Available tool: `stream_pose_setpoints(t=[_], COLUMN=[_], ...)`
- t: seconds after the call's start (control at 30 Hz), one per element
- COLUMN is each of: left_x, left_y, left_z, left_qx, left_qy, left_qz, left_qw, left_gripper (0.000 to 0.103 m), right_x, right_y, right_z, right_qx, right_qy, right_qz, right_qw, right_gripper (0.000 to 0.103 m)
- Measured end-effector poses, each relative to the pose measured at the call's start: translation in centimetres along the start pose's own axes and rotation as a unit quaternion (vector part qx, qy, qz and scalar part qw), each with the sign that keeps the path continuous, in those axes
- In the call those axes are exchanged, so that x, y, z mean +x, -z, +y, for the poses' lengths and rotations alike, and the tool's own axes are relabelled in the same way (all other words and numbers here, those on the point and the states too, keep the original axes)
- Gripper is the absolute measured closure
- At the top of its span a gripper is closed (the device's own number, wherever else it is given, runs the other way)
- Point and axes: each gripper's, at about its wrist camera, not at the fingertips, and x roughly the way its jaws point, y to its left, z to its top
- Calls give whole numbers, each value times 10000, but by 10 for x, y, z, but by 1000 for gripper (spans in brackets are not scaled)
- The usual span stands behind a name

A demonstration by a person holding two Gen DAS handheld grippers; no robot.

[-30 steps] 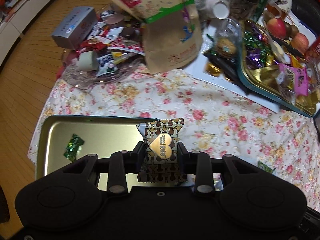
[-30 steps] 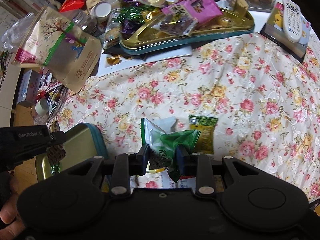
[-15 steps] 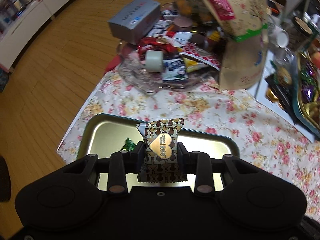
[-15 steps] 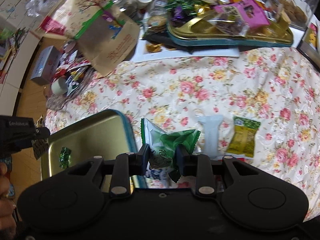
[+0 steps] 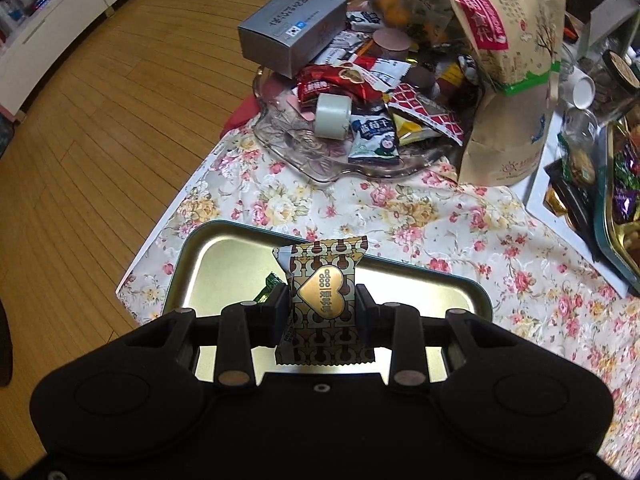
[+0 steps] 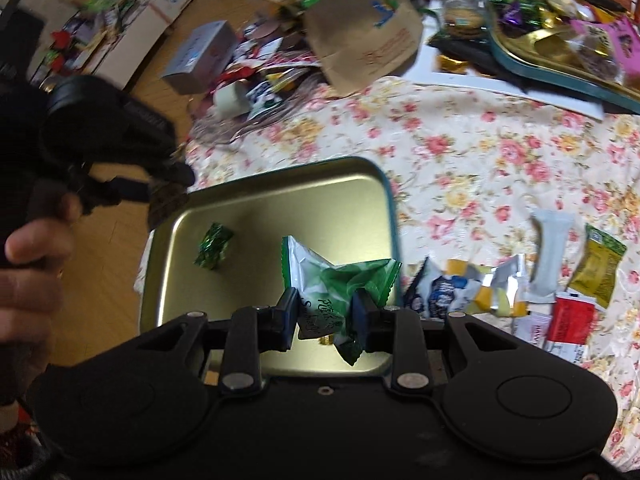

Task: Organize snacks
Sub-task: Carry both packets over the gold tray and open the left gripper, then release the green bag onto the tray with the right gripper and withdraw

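Gold-lined tin tray [image 6: 276, 200] sits under both grippers. The left gripper [image 5: 322, 306] clamps a brown heart-print packet [image 5: 320, 300] above it; the right gripper [image 6: 325, 314] pinches a green-and-white packet [image 6: 332, 280] over the tray's near edge, a green candy [image 6: 214, 246] lying inside.

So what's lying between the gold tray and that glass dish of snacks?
Nothing: only bare floral tablecloth lies between gold tray and glass dish, in the left wrist view.

Home living room: low table [image 5: 420, 216] under floral cloth, wooden plank floor [image 5: 100, 128], white cabinets [image 5: 48, 40] along wall, glass dish [image 5: 320, 152] heaped with snacks.
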Motion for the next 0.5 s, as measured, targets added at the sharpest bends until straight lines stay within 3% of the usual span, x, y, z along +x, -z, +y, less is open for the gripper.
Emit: stream_pose_setpoints(t=[0.17,0.5], left_x=[1,2], left_y=[1,1], left_z=[-8,-5], left_qx=[193,34], left_qy=[227,155], left_qz=[135,157], left_qw=[9995,9997], left_gripper=[59,59], right_x=[-3,-8], right_y=[6,8], right_z=[16,21], right_qx=[-307,-502], right_qy=[-173,-280], right_qz=[-47,-128], right_qw=[9994,9983], right_gripper=[72,71])
